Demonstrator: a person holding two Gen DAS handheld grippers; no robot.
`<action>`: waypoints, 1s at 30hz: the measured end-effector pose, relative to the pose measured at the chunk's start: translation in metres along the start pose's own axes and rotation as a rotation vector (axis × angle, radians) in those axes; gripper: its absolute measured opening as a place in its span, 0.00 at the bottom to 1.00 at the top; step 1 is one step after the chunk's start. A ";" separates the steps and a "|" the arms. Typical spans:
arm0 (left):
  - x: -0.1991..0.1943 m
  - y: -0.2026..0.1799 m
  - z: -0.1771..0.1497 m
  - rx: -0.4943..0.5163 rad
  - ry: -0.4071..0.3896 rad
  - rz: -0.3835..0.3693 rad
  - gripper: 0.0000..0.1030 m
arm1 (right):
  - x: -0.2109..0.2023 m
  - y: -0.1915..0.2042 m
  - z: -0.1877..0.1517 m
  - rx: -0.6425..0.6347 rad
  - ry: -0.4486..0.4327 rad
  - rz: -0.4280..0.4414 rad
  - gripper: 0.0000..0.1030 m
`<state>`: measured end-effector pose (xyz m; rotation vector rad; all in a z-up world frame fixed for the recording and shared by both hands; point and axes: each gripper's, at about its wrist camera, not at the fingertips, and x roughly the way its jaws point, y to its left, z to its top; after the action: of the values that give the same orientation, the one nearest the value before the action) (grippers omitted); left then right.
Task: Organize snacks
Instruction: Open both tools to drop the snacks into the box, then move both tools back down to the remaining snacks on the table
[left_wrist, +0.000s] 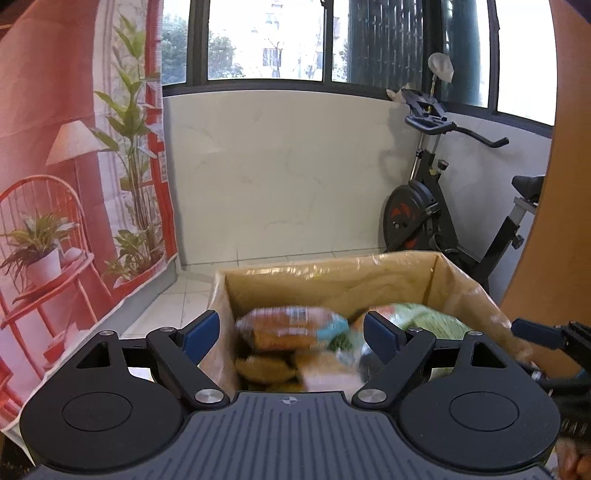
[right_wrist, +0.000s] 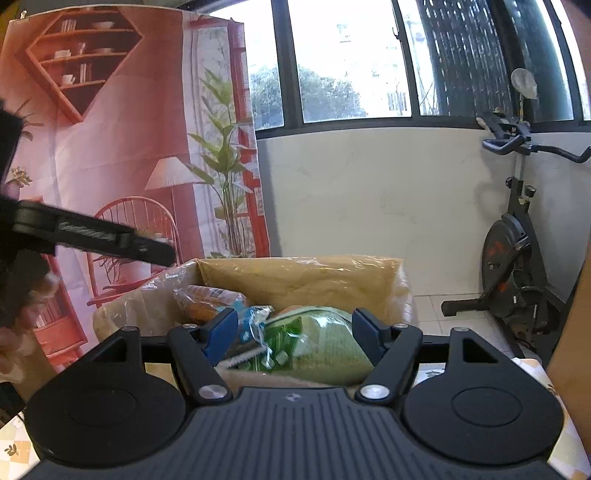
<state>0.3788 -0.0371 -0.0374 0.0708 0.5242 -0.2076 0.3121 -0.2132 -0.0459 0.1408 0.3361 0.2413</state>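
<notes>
Both grippers, left (left_wrist: 291, 334) and right (right_wrist: 293, 330), hover with jaws spread and empty over the box (left_wrist: 332, 275), its snacks (right_wrist: 317, 343) likely just dropped in.

Snack packets (right_wrist: 314, 347) crowd the cardboard box (right_wrist: 295, 277); above its rim is open

My right gripper (right_wrist: 293, 328) hangs open just before the cardboard box (right_wrist: 295, 275), nothing pinched. Inside the box lie a green snack bag (right_wrist: 321, 347) and an orange packet (right_wrist: 207, 301); my left gripper (right_wrist: 110, 236) reaches above its left rim.
</notes>
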 end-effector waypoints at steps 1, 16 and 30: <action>-0.007 0.000 -0.007 -0.003 -0.002 -0.002 0.84 | -0.006 -0.002 -0.003 0.004 -0.007 0.003 0.69; -0.044 -0.018 -0.127 -0.080 0.099 -0.085 0.84 | -0.073 -0.026 -0.072 0.032 0.006 -0.026 0.69; -0.011 -0.036 -0.232 -0.121 0.354 -0.147 0.55 | -0.071 -0.014 -0.165 0.052 0.196 -0.026 0.69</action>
<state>0.2486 -0.0422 -0.2325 -0.0505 0.8951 -0.3092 0.1942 -0.2286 -0.1803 0.1649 0.5385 0.2211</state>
